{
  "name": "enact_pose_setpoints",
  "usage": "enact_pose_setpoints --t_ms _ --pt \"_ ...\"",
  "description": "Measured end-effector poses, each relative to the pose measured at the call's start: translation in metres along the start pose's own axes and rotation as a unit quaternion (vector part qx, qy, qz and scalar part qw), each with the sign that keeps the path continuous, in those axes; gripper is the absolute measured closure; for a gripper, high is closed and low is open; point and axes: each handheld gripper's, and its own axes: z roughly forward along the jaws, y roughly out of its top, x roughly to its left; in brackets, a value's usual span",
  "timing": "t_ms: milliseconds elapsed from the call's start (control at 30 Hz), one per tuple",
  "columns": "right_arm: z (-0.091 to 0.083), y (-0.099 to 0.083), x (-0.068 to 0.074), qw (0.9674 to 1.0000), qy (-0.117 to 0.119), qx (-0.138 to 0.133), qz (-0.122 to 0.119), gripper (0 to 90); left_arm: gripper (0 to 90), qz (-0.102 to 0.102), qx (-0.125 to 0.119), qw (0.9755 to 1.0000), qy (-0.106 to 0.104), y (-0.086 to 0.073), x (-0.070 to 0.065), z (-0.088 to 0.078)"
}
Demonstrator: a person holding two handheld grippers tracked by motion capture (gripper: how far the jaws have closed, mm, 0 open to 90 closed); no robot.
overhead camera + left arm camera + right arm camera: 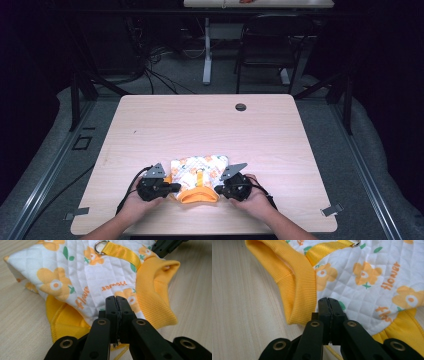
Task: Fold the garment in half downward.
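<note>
A small quilted garment [200, 172] lies flat near the table's front edge, white with orange flowers and "flower" lettering [82, 277] [367, 290]. Its yellow ribbed collar [199, 196] [152, 290] [297, 282] faces the person. A yellow strap [122, 252] with a metal ring [101, 246] runs down its middle. My left gripper [176, 188] [116, 298] is shut, its tips over the cloth beside the collar's left side. My right gripper [217, 190] [328, 300] is shut too, tips over the cloth at the collar's right side. No cloth shows between either pair of pads.
The light wooden table [200, 125] has a cable hole [240, 107] at the back. Metal clips [77, 214] [332, 210] sit at its front corners. A black chair [270, 45] and another table's leg [207, 55] stand beyond it.
</note>
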Motion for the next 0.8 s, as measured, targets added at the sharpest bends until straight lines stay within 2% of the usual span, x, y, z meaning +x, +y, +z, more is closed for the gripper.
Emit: enact_pose_setpoints --t_ms 567,800 --pt "0.002 0.001 -0.002 0.9999 0.0 -0.003 0.01 90.0 89.5 -0.005 -0.001 1.0 0.003 0.002 0.004 0.001" --pt "0.003 0.002 -0.01 0.9996 -0.004 -0.012 0.024 90.0 89.6 -0.014 -0.006 0.9998 0.012 0.006 0.011 0.006"
